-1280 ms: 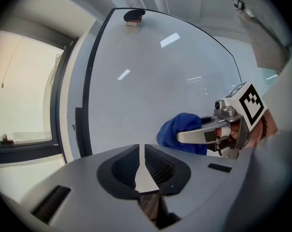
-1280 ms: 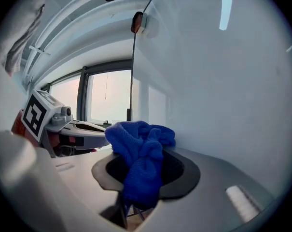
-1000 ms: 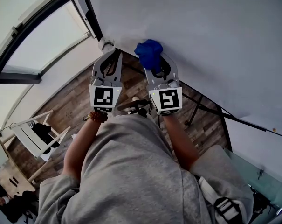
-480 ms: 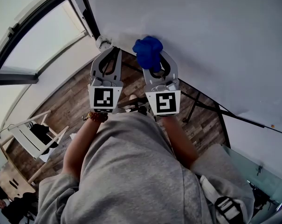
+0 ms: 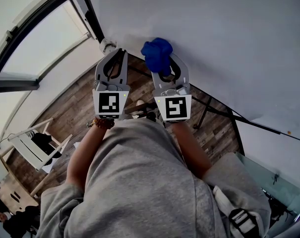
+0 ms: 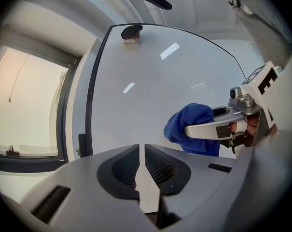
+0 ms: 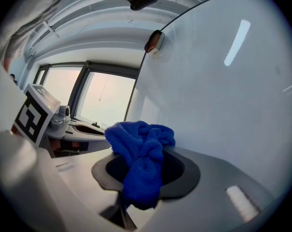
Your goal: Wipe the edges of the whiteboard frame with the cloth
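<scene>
At the whiteboard's [image 5: 214, 43] left edge runs its dark frame [image 5: 91, 11]. My left gripper [image 5: 115, 53] points at the board's lower left corner, just beside that frame, jaws drawn in to a thin slit with nothing between them. To its right, my right gripper [image 5: 165, 69] is clamped on the blue cloth [image 5: 157, 53], which bunches out past the jaw tips and sits against the white board face, near the bottom edge.
</scene>
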Motion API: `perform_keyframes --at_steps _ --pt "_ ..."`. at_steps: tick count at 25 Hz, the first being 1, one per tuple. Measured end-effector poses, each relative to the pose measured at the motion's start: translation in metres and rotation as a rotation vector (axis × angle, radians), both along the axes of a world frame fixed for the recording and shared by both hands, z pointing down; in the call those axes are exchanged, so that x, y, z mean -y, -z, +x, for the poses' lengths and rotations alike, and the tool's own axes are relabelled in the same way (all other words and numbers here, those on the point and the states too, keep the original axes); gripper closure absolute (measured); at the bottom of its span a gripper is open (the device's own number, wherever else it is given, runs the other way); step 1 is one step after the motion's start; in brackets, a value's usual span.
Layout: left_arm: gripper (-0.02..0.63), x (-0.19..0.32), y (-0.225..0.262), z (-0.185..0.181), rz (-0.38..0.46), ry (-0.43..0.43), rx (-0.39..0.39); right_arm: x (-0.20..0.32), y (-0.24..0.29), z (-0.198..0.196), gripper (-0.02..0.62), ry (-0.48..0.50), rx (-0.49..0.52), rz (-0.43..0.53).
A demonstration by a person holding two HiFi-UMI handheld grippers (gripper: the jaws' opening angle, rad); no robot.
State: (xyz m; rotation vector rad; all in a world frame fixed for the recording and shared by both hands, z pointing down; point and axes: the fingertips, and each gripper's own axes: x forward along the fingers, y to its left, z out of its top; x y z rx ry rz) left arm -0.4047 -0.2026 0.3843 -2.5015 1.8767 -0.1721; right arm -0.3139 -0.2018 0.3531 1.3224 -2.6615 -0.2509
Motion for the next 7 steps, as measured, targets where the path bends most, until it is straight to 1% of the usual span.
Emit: perform_keyframes --at_steps 7 --pt "0.581 0.0032 0.0031 -0.003 0.003 0.007 0.0 0.0012 0.0008 -0.0013 0.446 0.002 -0.004 -0.001"
